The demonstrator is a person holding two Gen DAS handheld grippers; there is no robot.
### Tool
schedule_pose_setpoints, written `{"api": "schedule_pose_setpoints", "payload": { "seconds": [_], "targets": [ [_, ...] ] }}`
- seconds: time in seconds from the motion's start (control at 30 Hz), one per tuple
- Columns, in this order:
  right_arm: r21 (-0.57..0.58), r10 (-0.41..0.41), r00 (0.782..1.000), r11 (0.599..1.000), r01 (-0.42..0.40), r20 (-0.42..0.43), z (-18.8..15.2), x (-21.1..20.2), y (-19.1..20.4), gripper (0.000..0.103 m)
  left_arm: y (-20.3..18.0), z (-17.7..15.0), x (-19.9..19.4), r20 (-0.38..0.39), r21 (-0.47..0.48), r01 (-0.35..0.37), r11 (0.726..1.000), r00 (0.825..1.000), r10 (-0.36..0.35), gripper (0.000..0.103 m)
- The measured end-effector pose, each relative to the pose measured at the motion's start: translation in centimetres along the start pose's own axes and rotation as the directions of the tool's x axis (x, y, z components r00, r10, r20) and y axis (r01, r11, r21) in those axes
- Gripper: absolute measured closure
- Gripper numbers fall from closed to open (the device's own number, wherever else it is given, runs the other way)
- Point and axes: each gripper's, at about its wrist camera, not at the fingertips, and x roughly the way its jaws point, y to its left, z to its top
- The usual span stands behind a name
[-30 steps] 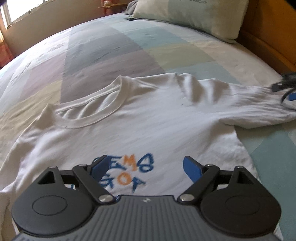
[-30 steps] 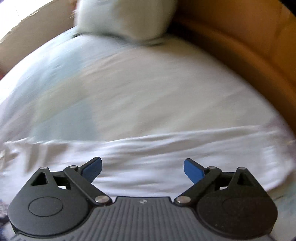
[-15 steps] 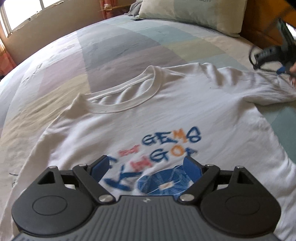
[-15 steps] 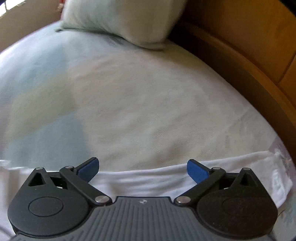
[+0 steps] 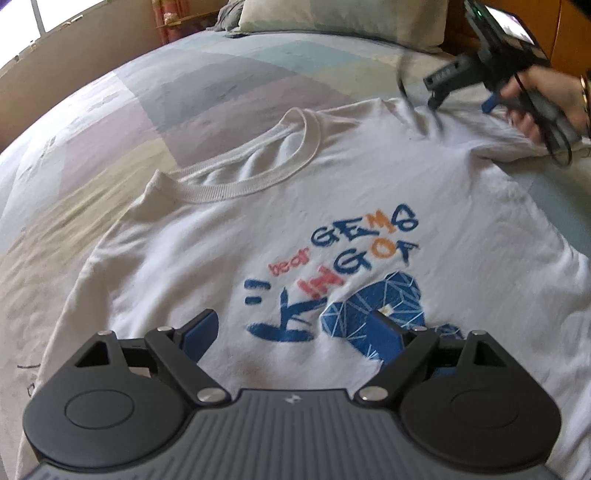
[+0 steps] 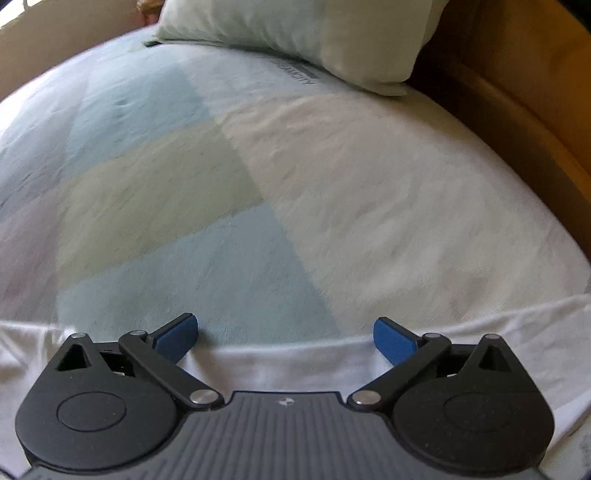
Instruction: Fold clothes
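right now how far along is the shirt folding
Barely started. Done: the white t-shirt lies spread flat, print side up, on the patchwork bedspread. In hand: nothing is gripped; the left tool is open above the printed chest, and the right tool is open over the sleeve edge. Left: every fold, since both sleeves and the body are unfolded.

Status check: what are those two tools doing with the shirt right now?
Left tool open above the T-shirt print. Right tool open over the sleeve edge. Shirt flat on the bed, unfolded. Nothing in the way.

One T-shirt (image 5: 332,206), one pillow (image 6: 314,33), two hand-held grippers (image 5: 295,332) (image 6: 286,332).
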Motion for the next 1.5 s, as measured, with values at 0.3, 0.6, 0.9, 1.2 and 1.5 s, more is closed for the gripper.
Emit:
{"api": "schedule_pose_setpoints", "payload": {
  "seconds": [0.3, 0.6, 0.9, 1.2, 1.5],
  "targets": [
    [-0.123, 0.088, 0.989, 0.987, -0.103, -0.116, -3.4, -2.7, 4.9, 0.000, 0.0, -0.7, 0.1, 0.001, -0.011, 0.068, 0.998, 0.998, -0.068, 0.016],
    [-0.115, 0.039, 0.998, 0.992, -0.044, -0.043, 1.0, -0.1, 6.6, 0.000, 0.9, -0.9, 0.6, 0.015, -0.044, 0.085, 0.995, 0.996, -0.084, 0.015],
    [-0.205, 0.056, 0.993, 0.976, -0.077, -0.104, -2.8, -2.1, 9.1, 0.000, 1.2, -0.9, 0.8, 0.026, -0.064, 0.090, 0.994, 0.996, -0.089, 0.015],
    [-0.141, 0.124, 0.992, 0.982, -0.128, -0.035, 2.3, 0.7, 9.5, 0.000, 1.1, -1.0, 0.8, 0.029, -0.060, 0.081, 0.995, 0.996, -0.080, 0.015],
    [0.162, 0.417, 0.903, 0.902, -0.399, -0.101, -3.3, -4.0, -1.4, 0.000, 1.0, -1.1, 0.8, 0.030, -0.056, 0.073, 0.996, 0.997, -0.072, 0.013]
  ]
}}
